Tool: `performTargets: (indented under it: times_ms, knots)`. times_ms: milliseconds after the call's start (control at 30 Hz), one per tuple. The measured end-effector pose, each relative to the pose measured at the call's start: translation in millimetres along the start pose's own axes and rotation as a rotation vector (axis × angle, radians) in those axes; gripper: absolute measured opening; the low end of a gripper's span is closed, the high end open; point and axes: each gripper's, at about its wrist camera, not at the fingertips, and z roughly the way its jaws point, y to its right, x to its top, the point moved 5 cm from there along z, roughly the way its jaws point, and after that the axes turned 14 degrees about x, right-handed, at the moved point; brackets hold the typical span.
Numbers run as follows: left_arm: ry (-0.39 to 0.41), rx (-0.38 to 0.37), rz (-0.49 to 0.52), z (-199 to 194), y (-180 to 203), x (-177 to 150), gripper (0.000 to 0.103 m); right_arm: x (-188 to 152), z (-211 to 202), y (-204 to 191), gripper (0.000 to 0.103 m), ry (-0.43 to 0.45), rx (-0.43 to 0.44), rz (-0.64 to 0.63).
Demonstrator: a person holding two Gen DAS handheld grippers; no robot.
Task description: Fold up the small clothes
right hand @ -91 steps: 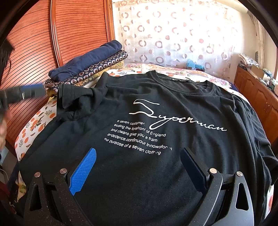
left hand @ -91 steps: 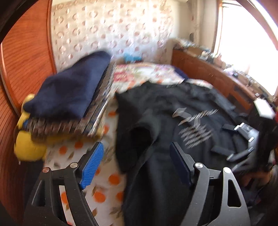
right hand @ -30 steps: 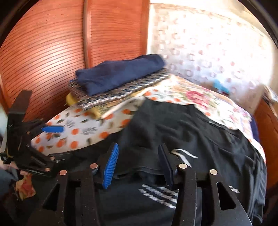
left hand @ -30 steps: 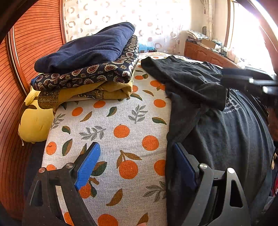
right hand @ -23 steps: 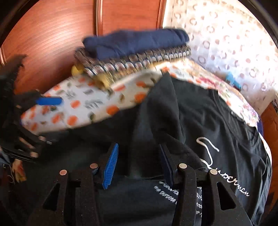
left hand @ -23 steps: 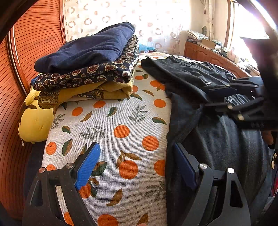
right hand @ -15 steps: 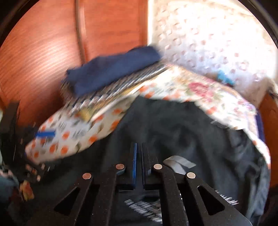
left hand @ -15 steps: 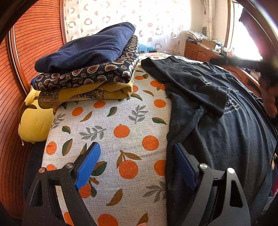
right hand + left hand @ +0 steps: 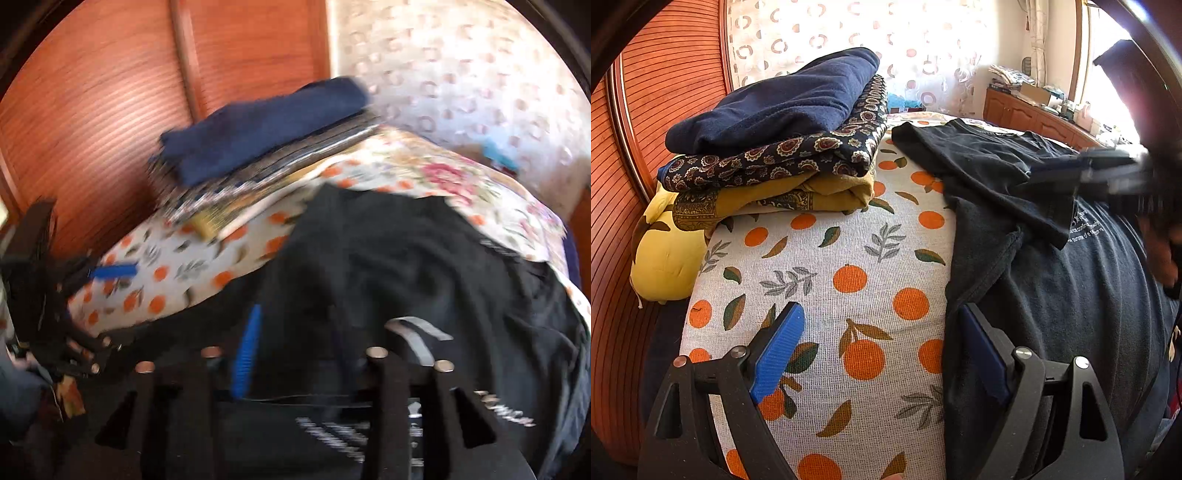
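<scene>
Your left claw [image 9: 882, 354] stands wide open and holds nothing. Its 2 blue pads hang over the bed [image 9: 849, 258], the right one over the hem edge of the black T-shirt [image 9: 1071, 288], the left one over the orange-print sheet.

Your right claw [image 9: 295, 354] has just been opening. Its jaws stand partly apart above the T-shirt [image 9: 388, 258], and the view is too blurred to tell whether they touch the cloth. Nothing looks pinched between them. In the left view this claw shows at 3 o'clock, blurred, over the folded-in sleeve [image 9: 1015, 184].

The T-shirt lies spread on the bed, its white lettering half covered by that sleeve. From the left claw it fills the side from 1 to 5 o'clock.

At 11 o'clock sits a stack of folded clothes [image 9: 783, 147], 3 layers showing: navy on top, a patterned dark cloth, then mustard. A yellow cushion [image 9: 665, 258] lies at 9 o'clock beside the wooden wall [image 9: 613, 221].
</scene>
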Motion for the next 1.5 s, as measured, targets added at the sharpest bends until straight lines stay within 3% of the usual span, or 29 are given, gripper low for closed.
performTargets:
  times_ms: [133, 200, 267, 367, 633, 900, 967, 1067, 1167, 1300, 1400, 1500]
  knots:
    - [-0.017, -0.023, -0.028, -3, 2, 8, 0.086, -14, 28, -3, 0.043, -0.107, 0.021, -0.030]
    - [-0.004, -0.039, -0.003, -6, 10, 14, 0.086, -11, 31, -3, 0.041, -0.115, 0.017, -0.053]
    - [0.009, -0.019, 0.028, -8, 18, 21, 0.086, -7, 26, 3, 0.004, -0.115, 0.015, -0.036]
    - [0.014, -0.023, 0.049, -5, 28, 32, 0.086, 10, 13, 8, 0.002, -0.067, 0.022, -0.021]
    - [-0.017, -0.037, 0.108, 12, 46, 39, 0.086, 29, -47, 58, 0.002, 0.094, -0.166, 0.106]
    - [-0.013, -0.002, 0.149, 14, 55, 37, 0.086, -4, -45, 107, 0.002, 0.032, -0.338, 0.244]
    - [-0.009, 0.025, 0.146, 16, 51, 39, 0.086, -4, -50, 107, 0.010, 0.046, -0.380, 0.248]
    - [-0.014, 0.031, 0.131, 18, 42, 38, 0.086, -7, -58, 85, 0.030, 0.098, -0.346, 0.221]
    - [-0.014, 0.027, 0.117, 21, 34, 38, 0.086, -15, -62, 45, 0.032, 0.116, -0.225, 0.156]
    - [-0.026, -0.002, 0.080, 24, 27, 36, 0.086, -44, -51, -14, 0.032, 0.039, -0.063, 0.057]
    - [-0.031, -0.014, 0.068, 23, 26, 33, 0.086, -64, -38, -35, 0.032, -0.013, -0.021, 0.028]
    - [-0.032, -0.019, 0.059, 22, 26, 31, 0.086, -75, -25, -38, 0.032, -0.057, -0.051, 0.024]
